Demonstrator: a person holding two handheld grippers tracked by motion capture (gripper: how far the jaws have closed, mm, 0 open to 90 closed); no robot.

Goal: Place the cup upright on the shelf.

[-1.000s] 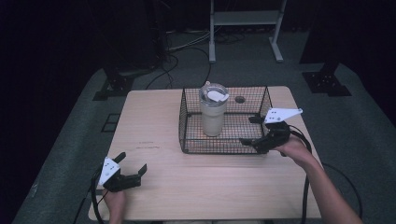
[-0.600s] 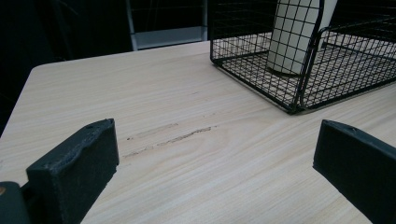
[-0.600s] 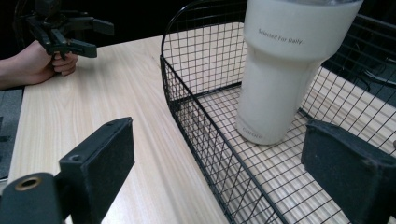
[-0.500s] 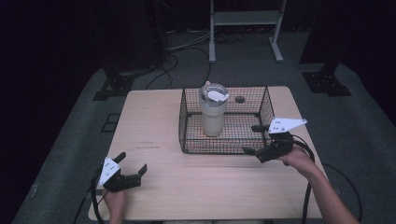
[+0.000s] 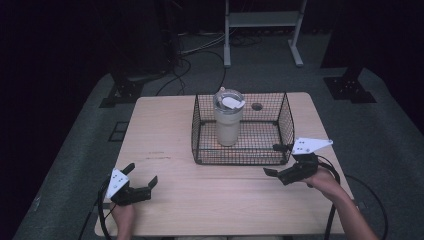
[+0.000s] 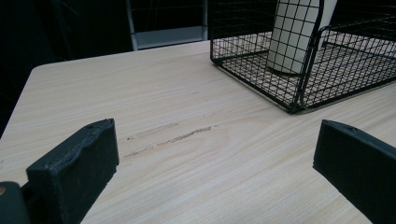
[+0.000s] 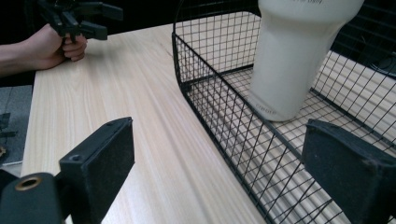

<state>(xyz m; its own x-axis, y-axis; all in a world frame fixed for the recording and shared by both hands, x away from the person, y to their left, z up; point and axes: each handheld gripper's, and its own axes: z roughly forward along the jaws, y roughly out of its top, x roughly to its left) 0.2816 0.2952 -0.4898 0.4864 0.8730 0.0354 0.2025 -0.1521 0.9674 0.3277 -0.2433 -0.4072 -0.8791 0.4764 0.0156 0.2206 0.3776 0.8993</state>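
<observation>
High view, tumbler: a cream tumbler (image 5: 229, 122) stands upright in the black wire basket (image 5: 241, 156), long axis vertical, its lidded mouth up toward the camera; it sits left of the basket's middle.
High view, basket: it rests on the far half of the wooden table (image 5: 165, 135), long side running left to right; a small dark round hole (image 5: 257, 106) shows in the tabletop behind the tumbler.
High view, left gripper: the left gripper (image 5: 141, 176) lies low at the near left corner of the table, jaws spread and pointing right and away, well apart from the basket.
High view, right gripper: the right gripper (image 5: 274, 160) is just beside the basket's near right corner, jaws spread wide and pointing left, nothing between them.
High view, hard to see: the floor and frame legs beyond the table are dim.
Left gripper view: 2 black jaws stand far apart over bare wood; the basket (image 6: 299, 70) sits ahead to the right, the tumbler (image 6: 294, 37) cut off at the top.
Right gripper view: the jaws are wide open; the basket's near wall (image 7: 219, 116) runs between them, the tumbler (image 7: 299, 56) inside, its top cut off.
Right gripper view, far off: the other hand (image 7: 49, 46) holds the left gripper at the upper left, partly cropped.
</observation>
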